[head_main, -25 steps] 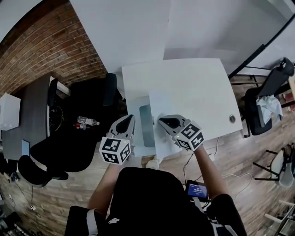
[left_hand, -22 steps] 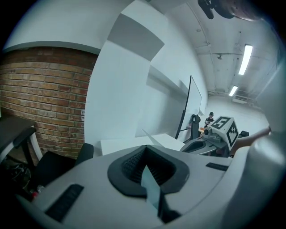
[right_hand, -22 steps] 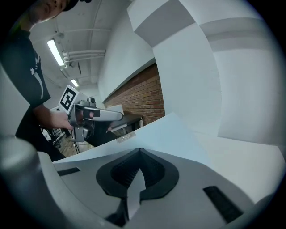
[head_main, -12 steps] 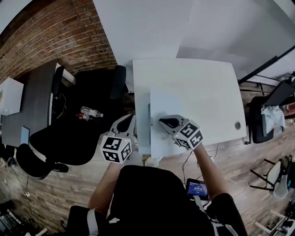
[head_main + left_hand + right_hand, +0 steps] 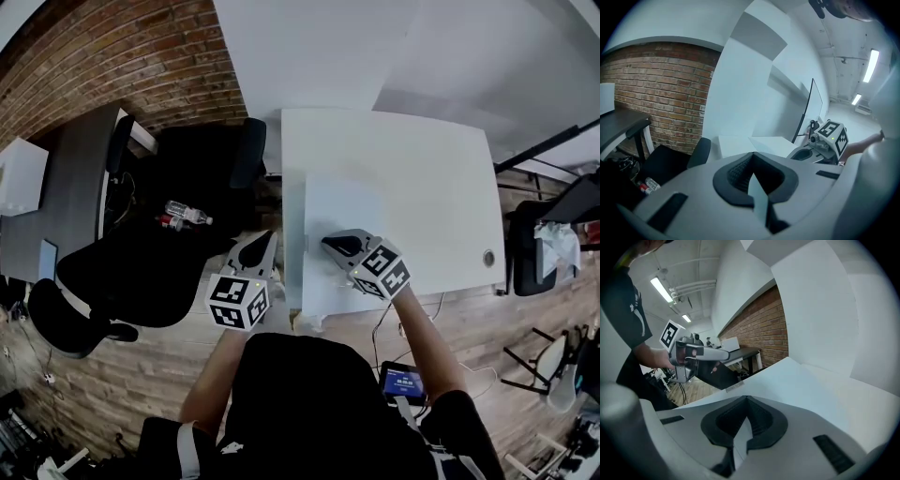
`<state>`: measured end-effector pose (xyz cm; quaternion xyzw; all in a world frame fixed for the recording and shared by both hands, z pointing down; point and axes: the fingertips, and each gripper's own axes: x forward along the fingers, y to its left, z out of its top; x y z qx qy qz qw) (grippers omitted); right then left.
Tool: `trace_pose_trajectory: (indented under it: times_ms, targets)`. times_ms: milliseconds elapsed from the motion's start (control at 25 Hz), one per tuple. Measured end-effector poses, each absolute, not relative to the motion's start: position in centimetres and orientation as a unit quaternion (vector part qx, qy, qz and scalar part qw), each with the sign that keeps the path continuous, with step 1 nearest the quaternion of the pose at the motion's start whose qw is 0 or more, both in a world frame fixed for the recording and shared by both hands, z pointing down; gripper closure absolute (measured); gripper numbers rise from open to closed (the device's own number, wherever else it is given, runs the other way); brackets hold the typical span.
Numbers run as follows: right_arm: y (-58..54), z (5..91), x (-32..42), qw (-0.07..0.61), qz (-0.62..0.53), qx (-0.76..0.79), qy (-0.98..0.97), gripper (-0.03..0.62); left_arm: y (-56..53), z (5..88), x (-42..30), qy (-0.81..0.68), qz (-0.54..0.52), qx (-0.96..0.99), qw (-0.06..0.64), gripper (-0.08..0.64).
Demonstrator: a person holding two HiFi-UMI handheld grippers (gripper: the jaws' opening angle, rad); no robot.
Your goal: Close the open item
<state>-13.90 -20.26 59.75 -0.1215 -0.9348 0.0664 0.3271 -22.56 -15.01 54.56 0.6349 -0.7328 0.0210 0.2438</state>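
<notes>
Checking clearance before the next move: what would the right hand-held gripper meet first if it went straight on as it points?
Probably the white lid: the right hand-held gripper, jaws together, points low across it, with the lid's surface straight ahead. Depth is unclear.

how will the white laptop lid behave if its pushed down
The laptop lid looks flat, thin and rigid, so it probably swings as one piece. Its surface looks smooth, so the right gripper, jaws shut, may slide on it. It lies nearly flat on the table, so tipping seems unlikely.
</notes>
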Motion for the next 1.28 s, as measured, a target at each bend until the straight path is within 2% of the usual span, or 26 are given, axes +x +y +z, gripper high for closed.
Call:
trace_pose_trajectory:
  times_ms: [1280]
  targets:
    - [-16.7, 66.0, -17.8, 0.379, 0.078, -0.162, -0.908, 0.555, -12.8, 60.6, -25.1, -0.738, 0.022, 0.603, 0.302, 0.551]
